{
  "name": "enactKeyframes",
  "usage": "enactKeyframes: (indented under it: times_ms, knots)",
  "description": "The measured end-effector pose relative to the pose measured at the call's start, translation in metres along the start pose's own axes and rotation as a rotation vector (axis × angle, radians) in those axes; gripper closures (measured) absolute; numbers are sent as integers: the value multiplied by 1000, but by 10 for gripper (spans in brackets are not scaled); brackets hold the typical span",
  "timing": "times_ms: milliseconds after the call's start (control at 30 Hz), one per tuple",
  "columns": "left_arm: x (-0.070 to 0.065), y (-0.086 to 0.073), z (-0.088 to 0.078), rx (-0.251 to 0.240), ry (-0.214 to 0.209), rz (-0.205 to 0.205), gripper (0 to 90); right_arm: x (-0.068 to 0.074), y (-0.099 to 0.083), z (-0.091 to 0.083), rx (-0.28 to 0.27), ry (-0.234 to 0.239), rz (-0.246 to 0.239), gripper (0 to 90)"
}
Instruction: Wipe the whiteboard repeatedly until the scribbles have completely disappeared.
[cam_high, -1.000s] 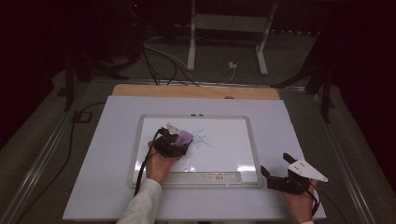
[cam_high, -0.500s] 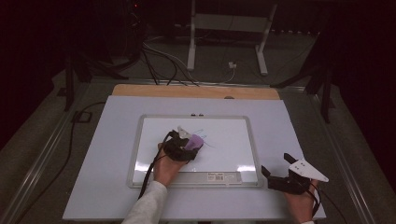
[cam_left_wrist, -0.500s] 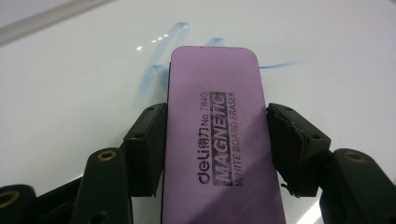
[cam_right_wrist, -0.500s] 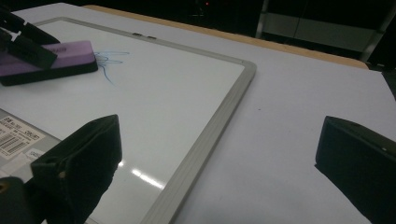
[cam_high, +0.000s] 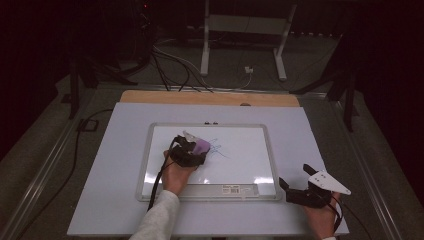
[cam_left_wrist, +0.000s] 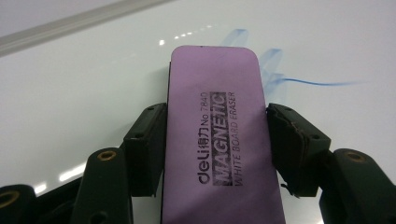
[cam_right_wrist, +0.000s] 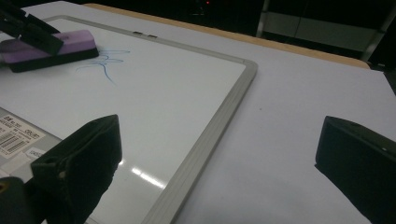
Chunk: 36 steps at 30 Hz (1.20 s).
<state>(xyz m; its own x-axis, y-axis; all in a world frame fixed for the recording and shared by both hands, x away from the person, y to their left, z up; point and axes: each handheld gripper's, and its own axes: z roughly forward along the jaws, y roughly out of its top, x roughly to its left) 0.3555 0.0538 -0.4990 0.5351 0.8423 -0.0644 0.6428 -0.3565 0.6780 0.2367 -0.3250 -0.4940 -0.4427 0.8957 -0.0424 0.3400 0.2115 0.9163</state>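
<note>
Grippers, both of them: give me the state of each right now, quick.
Left gripper: closed on the purple eraser, flat on the whiteboard.
Right gripper: open, holding nothing, beside the whiteboard.

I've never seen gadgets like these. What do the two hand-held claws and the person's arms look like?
Both are black two-jaw tools with blocky pads. The left claw trails a black cable over a pale grey sleeve. The right claw carries a light grey three-cornered plate.

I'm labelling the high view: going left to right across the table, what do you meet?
Left rim of the whiteboard → left gripper holding the purple eraser → blue scribble → barcode label → right gripper.
</note>
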Motion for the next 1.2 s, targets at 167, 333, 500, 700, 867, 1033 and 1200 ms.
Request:
enactKeyframes:
  times_ms: [167, 333, 500, 700, 867, 1033, 1200]
  knots:
    - [-27, 1, 2, 14, -70, 84, 419, 0, 0, 0, -1, 0, -3, 9]
    - [-20, 4, 2, 22, -41, 68, 420, -1, 0, -1, -4, -2, 0, 9]
    - [7, 4, 0, 21, 49, 0, 420, -2, 0, -1, -5, -3, 1, 9]
    - [14, 4, -1, 21, 68, -33, 420, 0, 0, 0, 1, 0, -1, 9]
    - [-10, 5, 1, 32, 10, 42, 420, 0, 0, 0, 0, 1, -3, 9]
    - [-26, 6, 2, 42, -42, 87, 420, 0, 0, 0, -1, 0, -1, 9]
    - [-11, 6, 0, 39, 32, 62, 420, -1, 0, -1, -4, -3, 0, 9]
